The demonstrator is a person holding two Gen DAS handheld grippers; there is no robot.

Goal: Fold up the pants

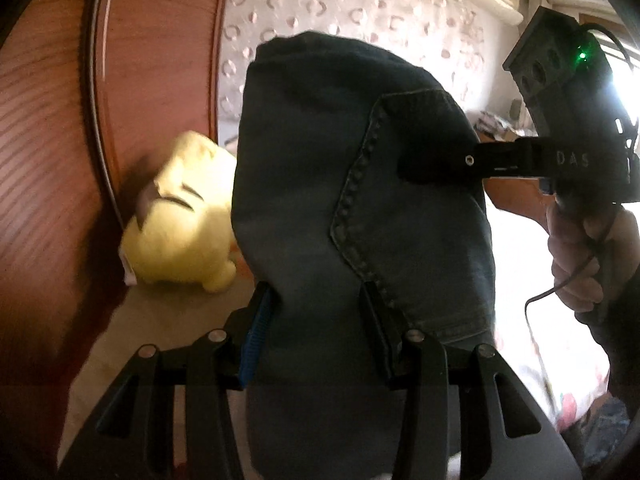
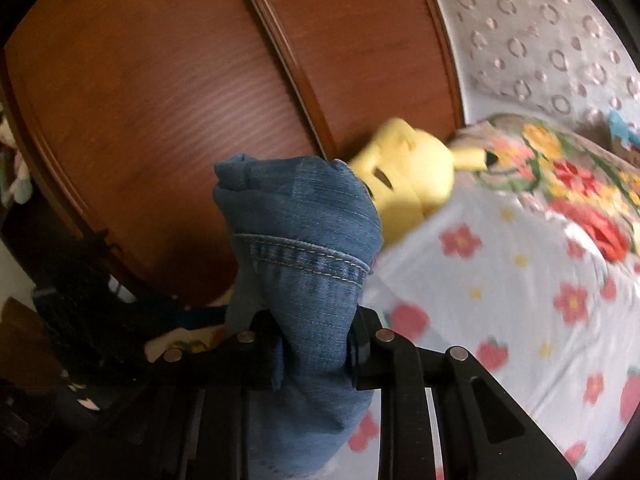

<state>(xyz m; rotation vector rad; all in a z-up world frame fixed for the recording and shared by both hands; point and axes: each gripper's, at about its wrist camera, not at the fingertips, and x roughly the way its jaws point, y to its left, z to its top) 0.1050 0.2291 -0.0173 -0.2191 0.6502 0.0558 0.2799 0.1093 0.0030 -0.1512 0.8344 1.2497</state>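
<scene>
The dark blue jeans (image 1: pixel 320 140) hang bunched in the left wrist view, and my left gripper (image 1: pixel 316 298) is shut on a thick fold of them, the cloth rising above its fingers. From the right, my right gripper (image 1: pixel 424 166), held in a person's hand (image 1: pixel 580 252), pinches the same jeans by a stitched pocket edge. In the right wrist view the jeans (image 2: pixel 304 216) show as a lighter blue wad with a double-stitched seam, and my right gripper (image 2: pixel 314 320) is shut on it. Both grips are lifted off the bed.
A yellow plush toy (image 1: pixel 180 220) (image 2: pixel 408 172) lies against the wooden headboard (image 1: pixel 60 120) (image 2: pixel 180 80). A flowered bedsheet (image 2: pixel 500 280) covers the bed to the right. A patterned wall (image 1: pixel 340 8) stands behind. Dark clutter (image 2: pixel 80 300) sits at the bed's left side.
</scene>
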